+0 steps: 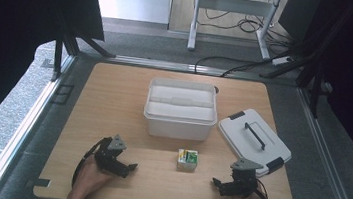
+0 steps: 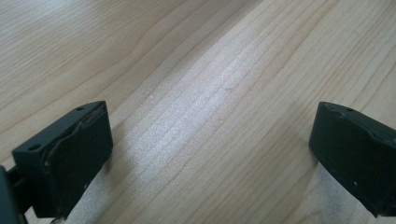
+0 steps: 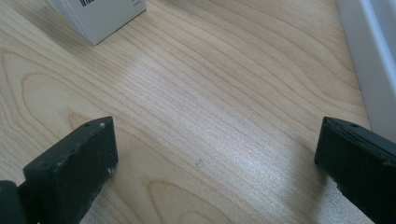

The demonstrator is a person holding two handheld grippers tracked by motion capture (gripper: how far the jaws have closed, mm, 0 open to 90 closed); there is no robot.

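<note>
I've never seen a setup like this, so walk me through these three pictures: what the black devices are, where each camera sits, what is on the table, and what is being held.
A person sits at a wooden table, with a tool in each hand: the left hand-held gripper and the right hand-held gripper. Each has two black jaws that can pinch things.

The high view looks down from above the person. The other two pictures come from cameras riding on each tool, looking along its jaws.

On the table stand an open white bin, its grey lid lying beside it, and a small carton between the two tools. The carton's corner also shows in the right gripper view.

Nothing is held: both pairs of jaws stand wide open over bare wood.
</note>
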